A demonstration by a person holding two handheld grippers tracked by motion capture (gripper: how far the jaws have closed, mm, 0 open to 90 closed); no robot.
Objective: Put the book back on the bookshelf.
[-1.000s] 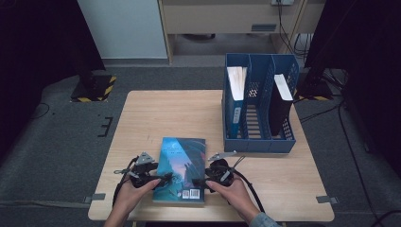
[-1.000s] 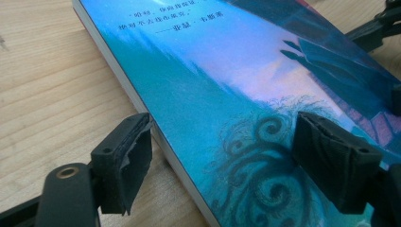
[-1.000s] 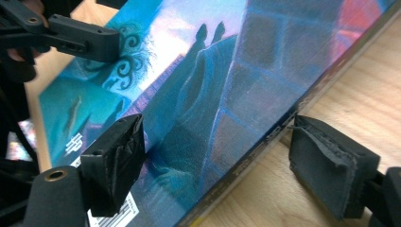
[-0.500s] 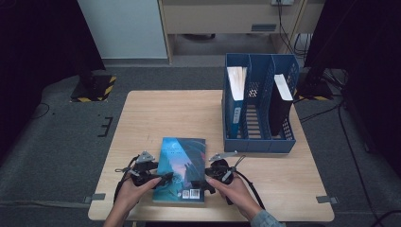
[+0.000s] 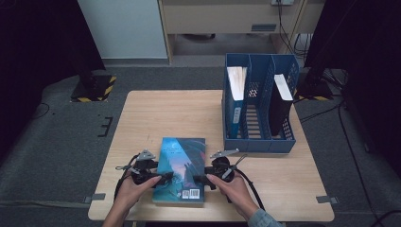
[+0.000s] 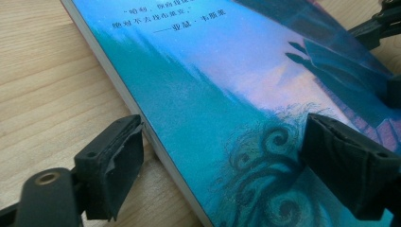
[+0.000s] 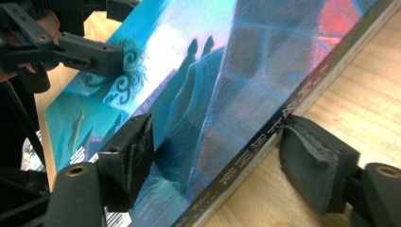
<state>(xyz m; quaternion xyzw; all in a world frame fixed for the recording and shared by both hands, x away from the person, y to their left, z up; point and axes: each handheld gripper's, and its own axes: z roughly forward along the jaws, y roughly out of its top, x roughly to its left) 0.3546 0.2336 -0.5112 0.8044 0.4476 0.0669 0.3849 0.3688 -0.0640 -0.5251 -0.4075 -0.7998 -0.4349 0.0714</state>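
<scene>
Now both claws should squeeze together and lift evenly, since the left claw (image 5: 160,178) and the just-closing right claw (image 5: 198,179) sit open astride the book (image 5: 182,168) edges on the counter (image 5: 165,113).

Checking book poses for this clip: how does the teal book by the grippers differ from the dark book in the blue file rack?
The teal book lies flat on the table, cover up; the dark book stands on edge in the blue file rack.
The teal book sits at the near edge between the left gripper and right gripper; the dark book is far from both.
Both are closed.
</scene>
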